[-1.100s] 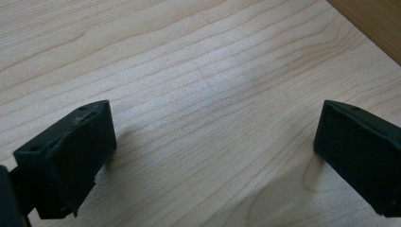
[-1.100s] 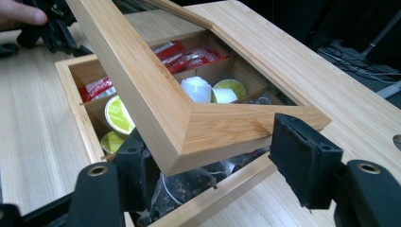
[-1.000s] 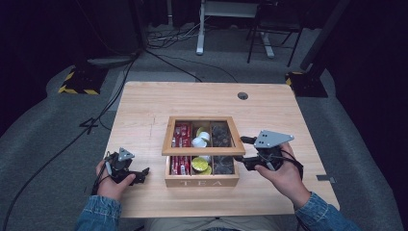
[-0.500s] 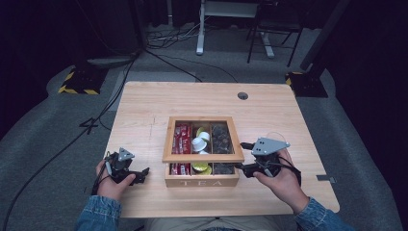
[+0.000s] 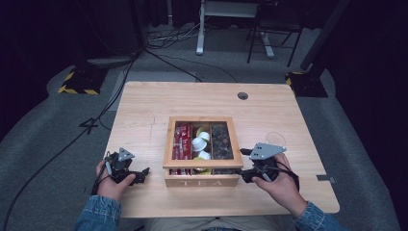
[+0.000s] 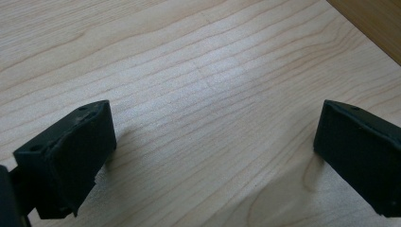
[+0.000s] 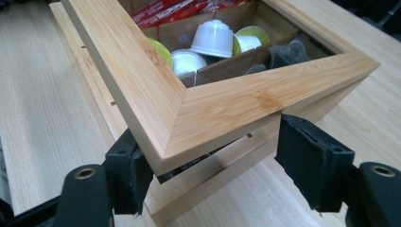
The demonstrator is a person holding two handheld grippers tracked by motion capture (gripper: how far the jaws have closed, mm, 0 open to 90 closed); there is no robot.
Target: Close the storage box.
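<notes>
Left gripper: sitting at the lower left of the high view on bare table, jaws spread wide apart and holding nothing. In its own view just wood grain is showing between them, with a corner of the box peeking in at the upper right.

Tea box: sitting at the centre of the high view, near the table's front edge, "TEA" on its front wall. Its framed glass lid is resting slightly raised at the near corner, with a gap showing under it in the right gripper view.

Inside the box: red packets in the left compartment, white and yellow-green pods in the middle, dark stuff on the right.

Right gripper: hanging at the lower right of centre, right up against the box's front right corner. Jaws are open, straddling the lid's corner, one on each side, not pinching it as far as I can tell.

In the way: the lid frame is blocking most of the box's front compartments.

Table hole: sitting way off at the upper right.
</notes>
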